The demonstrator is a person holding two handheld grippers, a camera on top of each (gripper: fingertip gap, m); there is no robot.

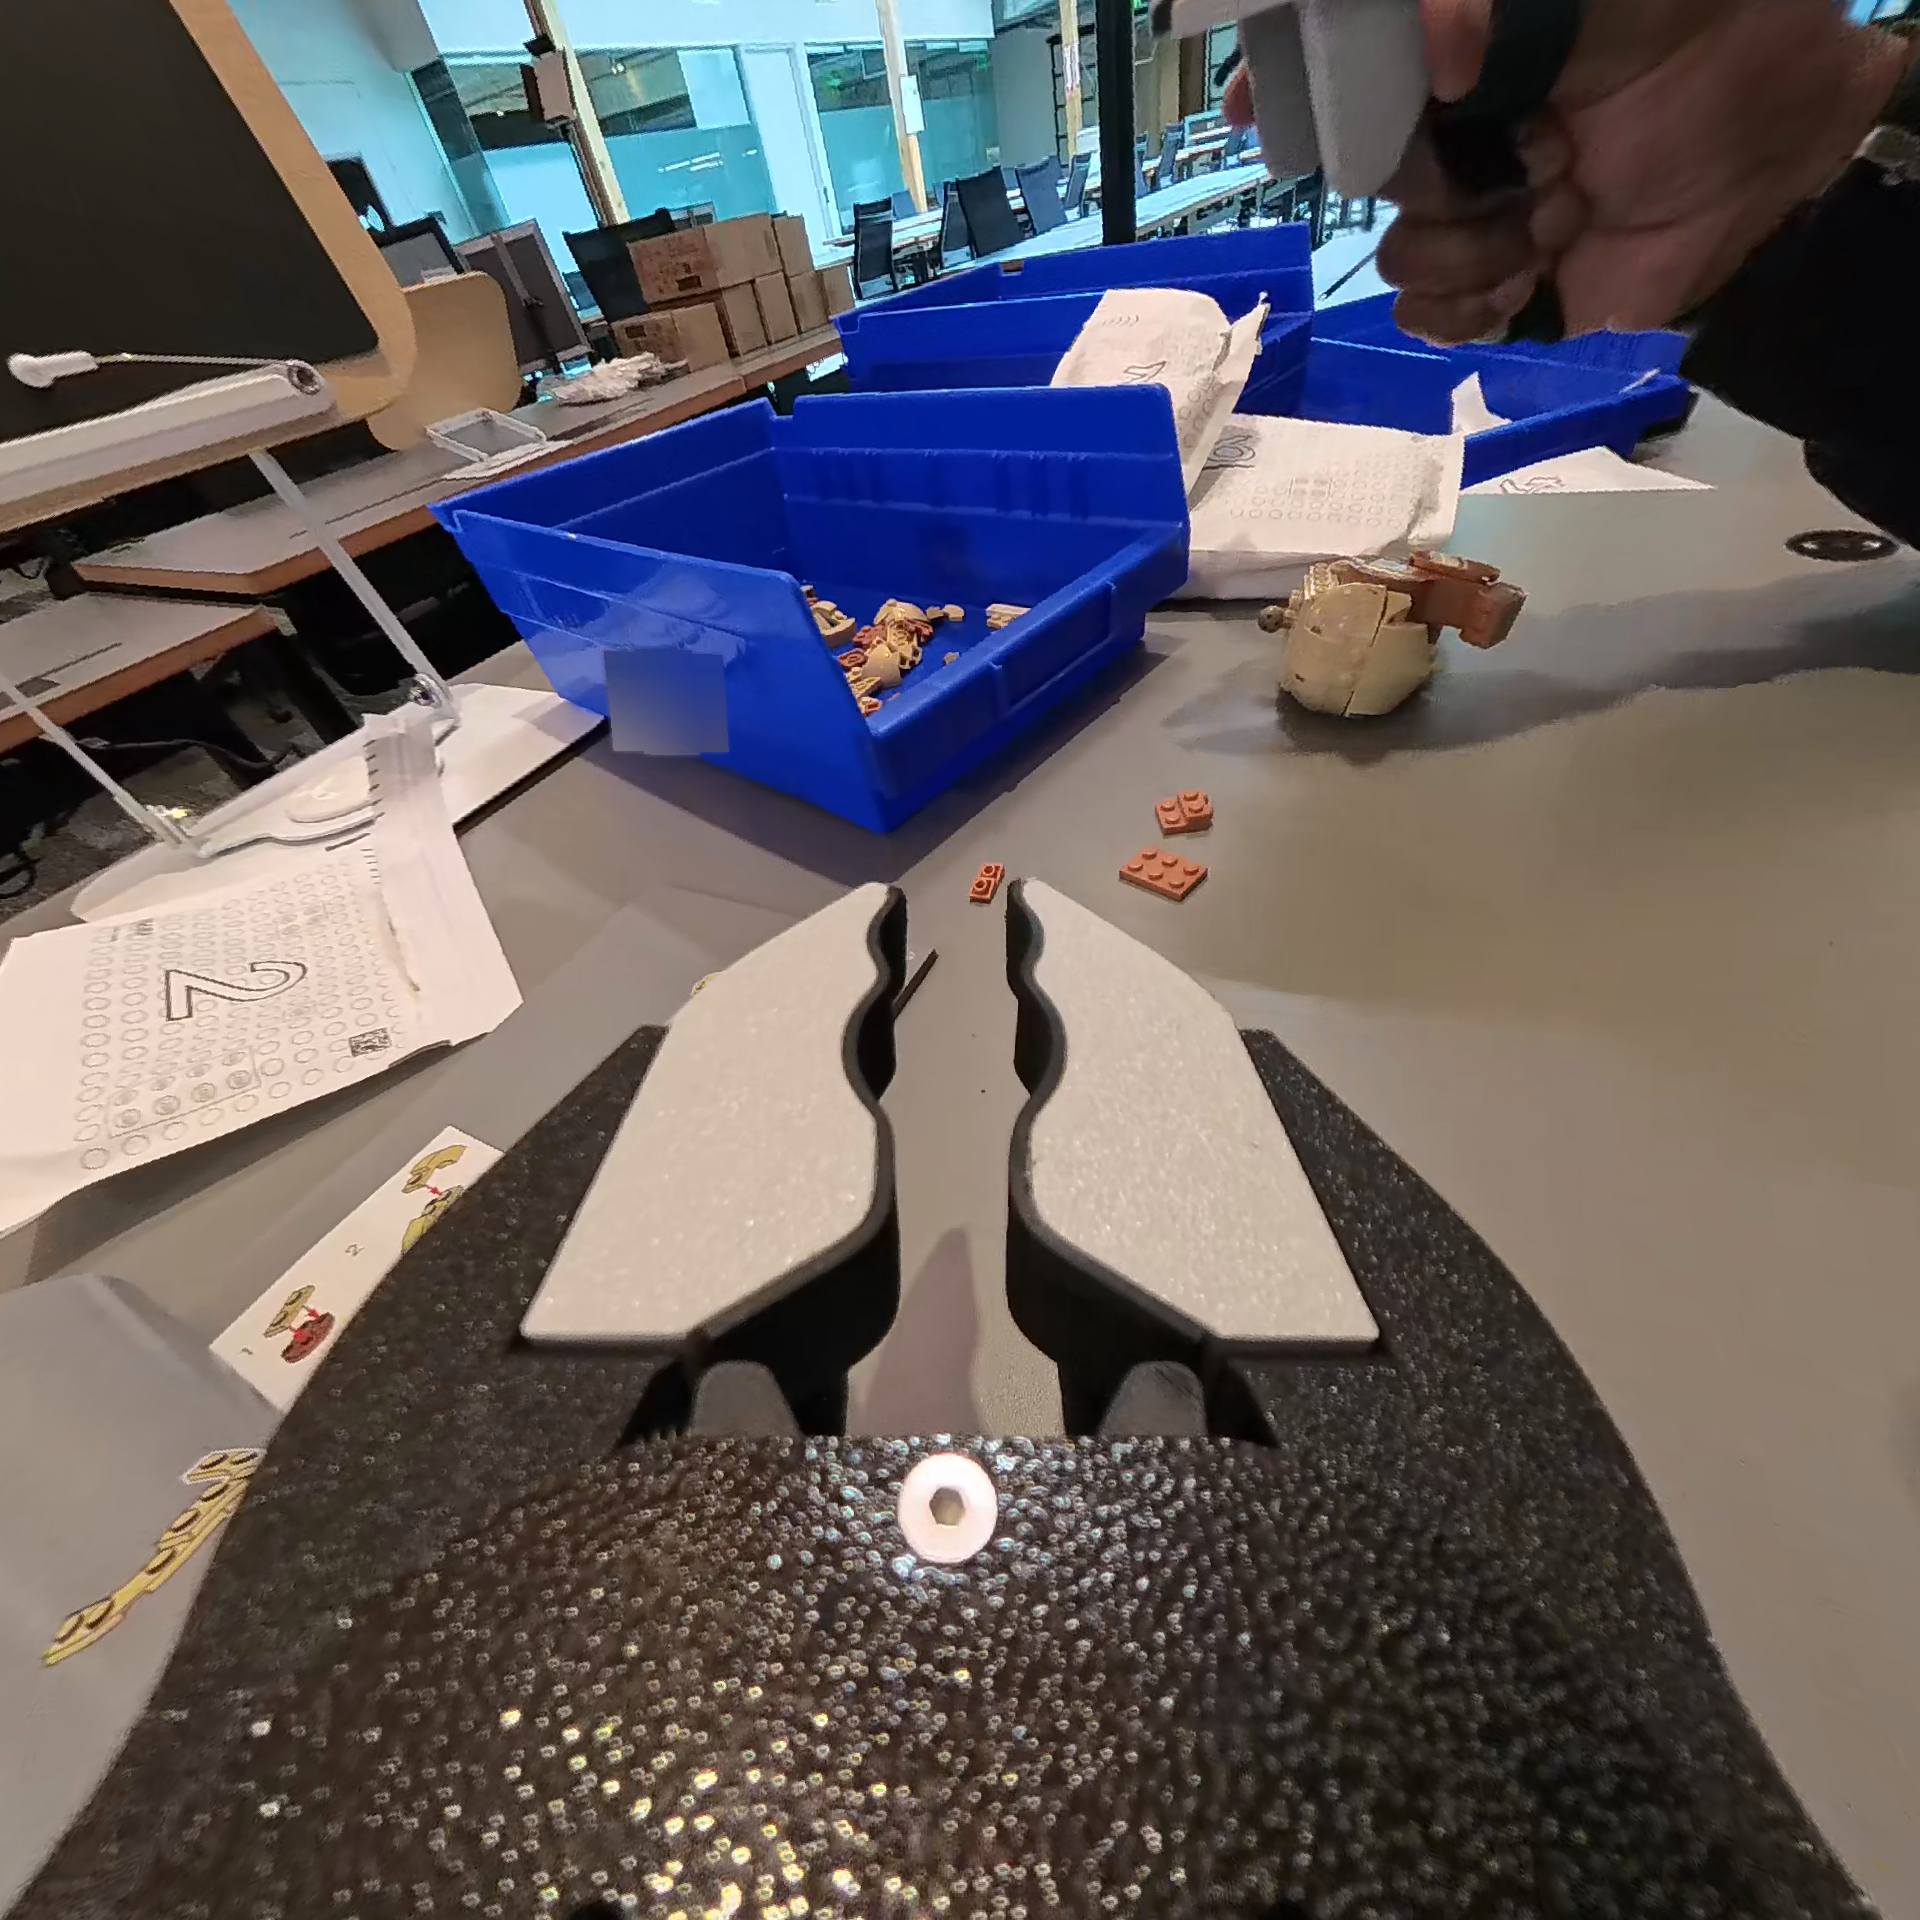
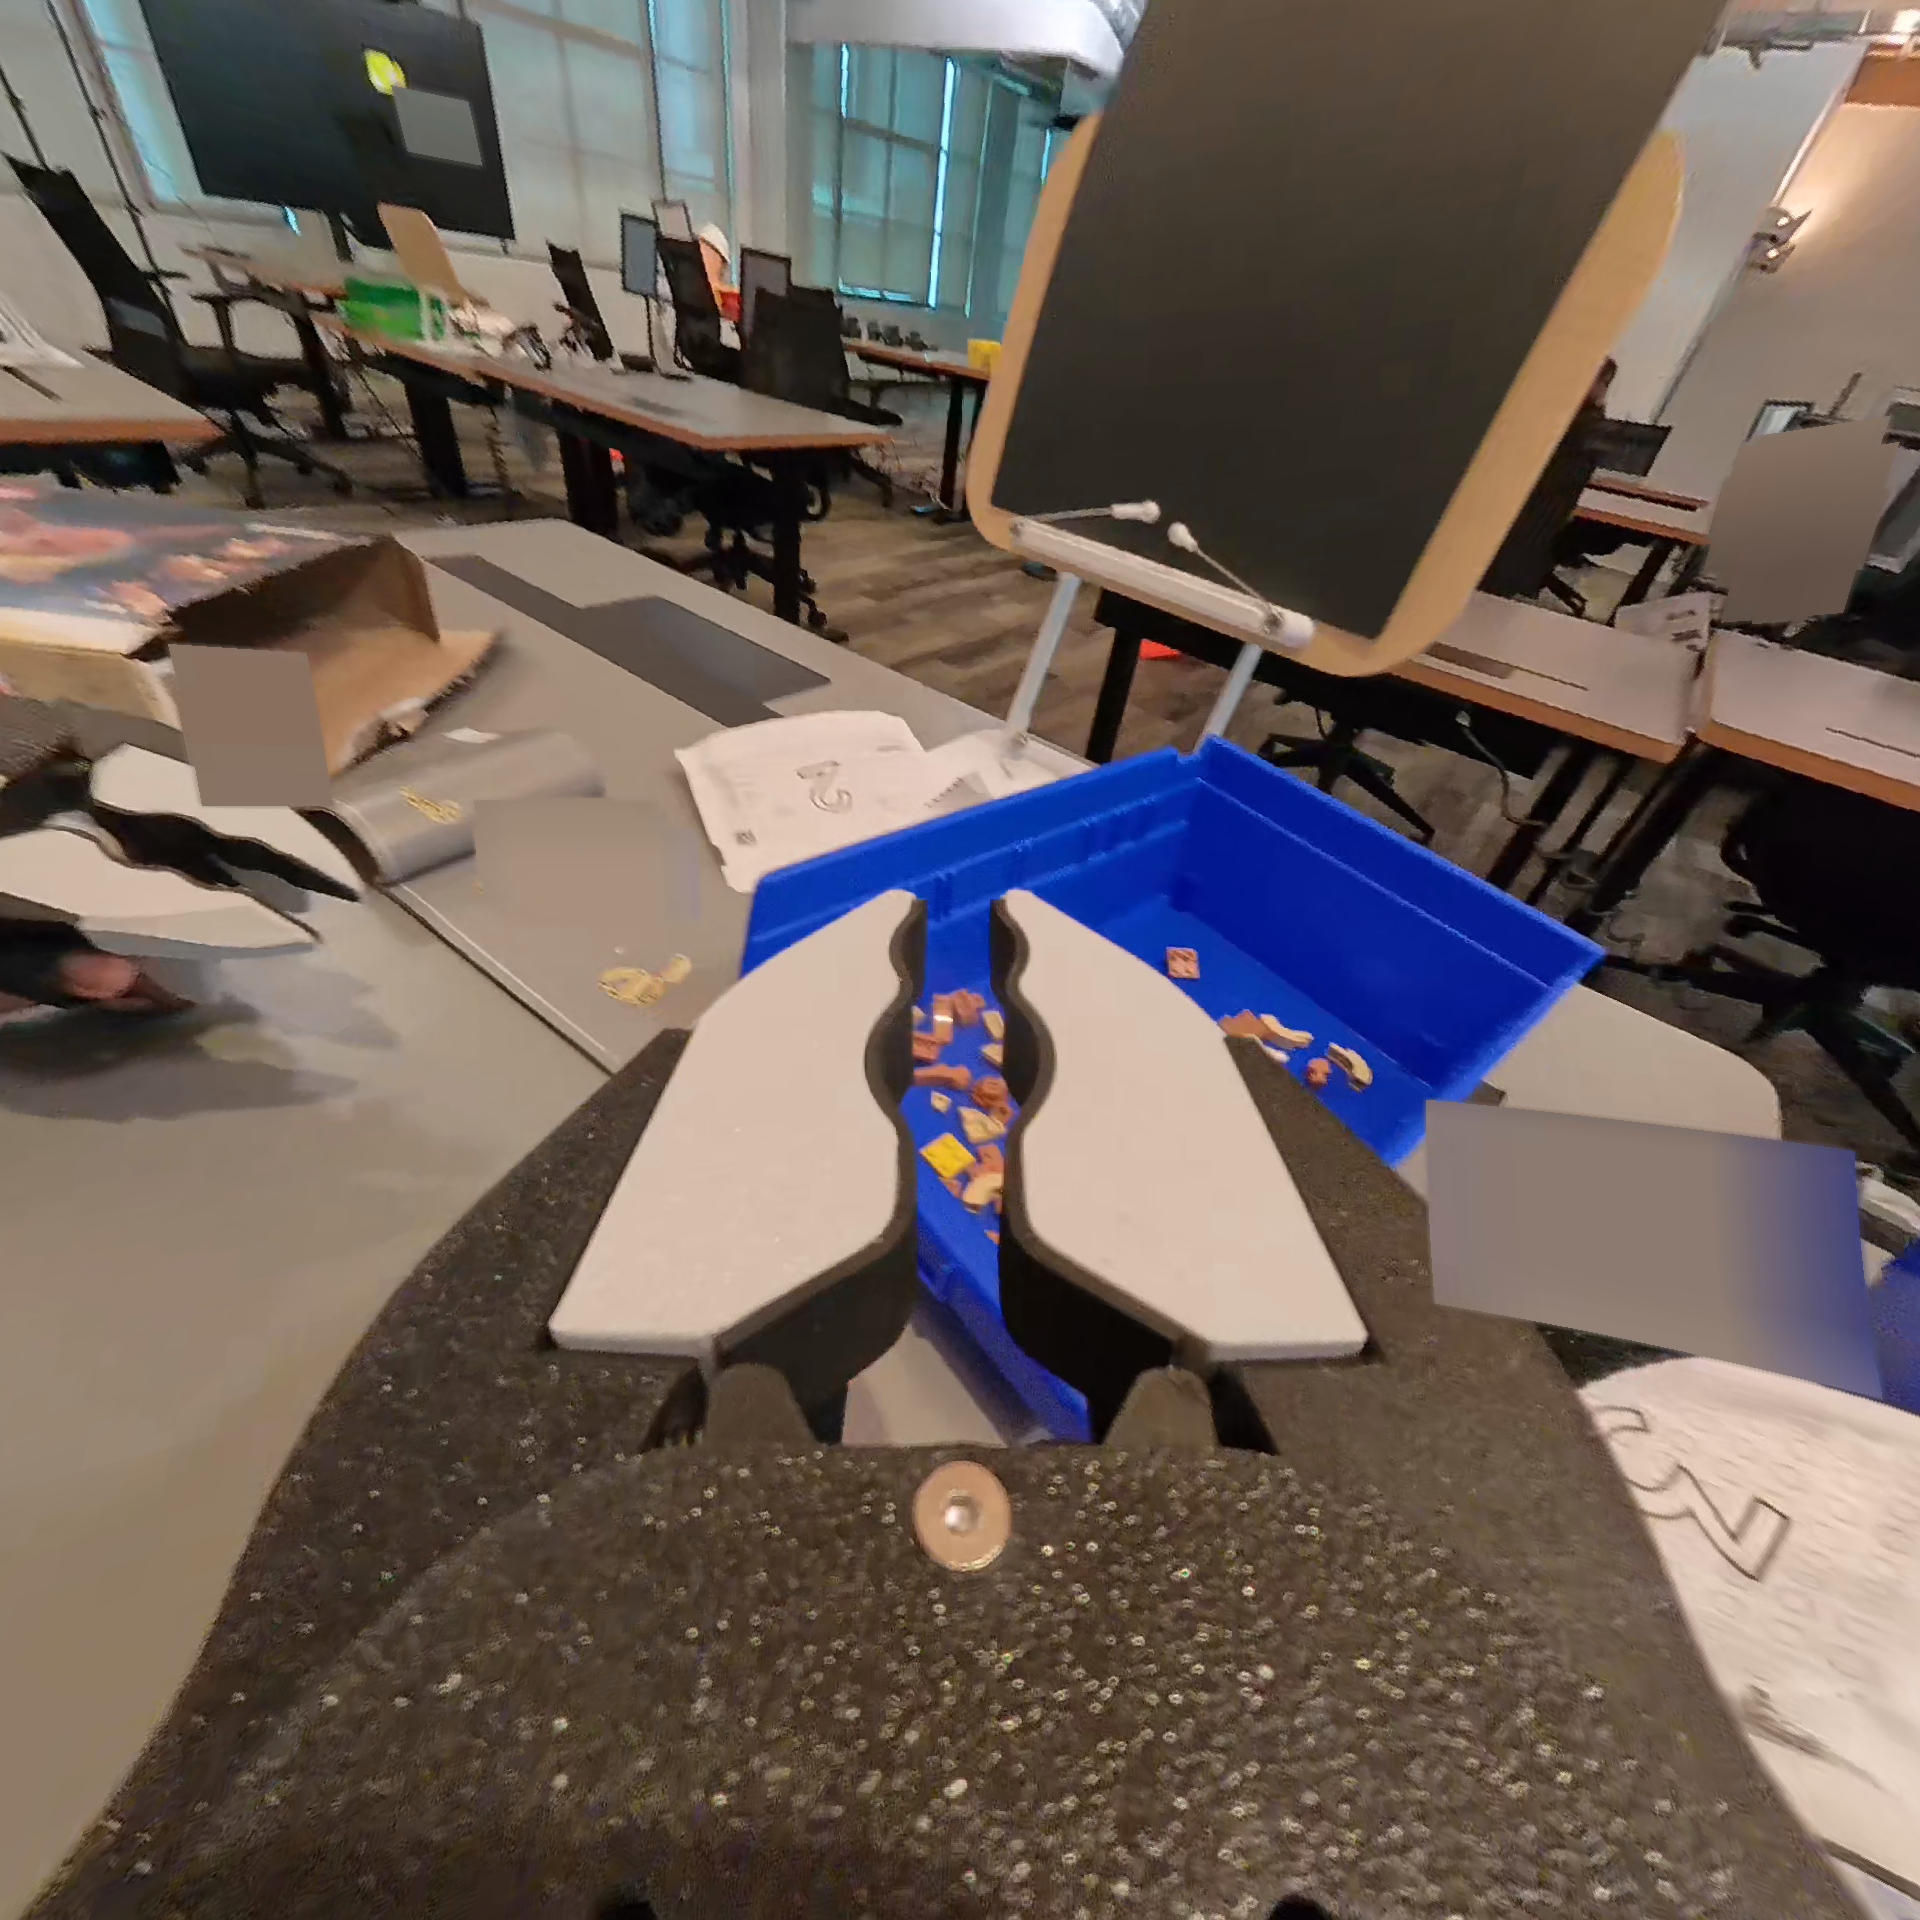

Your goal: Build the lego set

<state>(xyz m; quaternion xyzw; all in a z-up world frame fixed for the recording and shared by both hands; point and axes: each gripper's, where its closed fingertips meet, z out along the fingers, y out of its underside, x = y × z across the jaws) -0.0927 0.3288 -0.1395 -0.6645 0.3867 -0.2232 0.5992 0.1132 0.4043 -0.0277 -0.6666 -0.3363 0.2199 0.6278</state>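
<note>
You're in an open-plan office | rows of long desks (image 2: 665,405) | black swivel chairs (image 2: 156,312) | glass partition walls (image 1: 727,114) | stacked cardboard boxes (image 1: 717,281) | wall screen (image 2: 322,114)

The grey table (image 1: 1558,1039) carries blue bins (image 1: 831,582), paper bags (image 1: 239,997), three reddish-brown plates (image 1: 1164,871) — and a tan half-built model (image 1: 1361,644).

Bright daylight (window-lit), wide-angle warp, blurred edges

Our left wrist view sits low over the counter (image 1: 1455,1039), facing the bin (image 1: 831,582) at 12 o'clock; our right hangs close above that shared bin (image 2: 1299,894).
</note>
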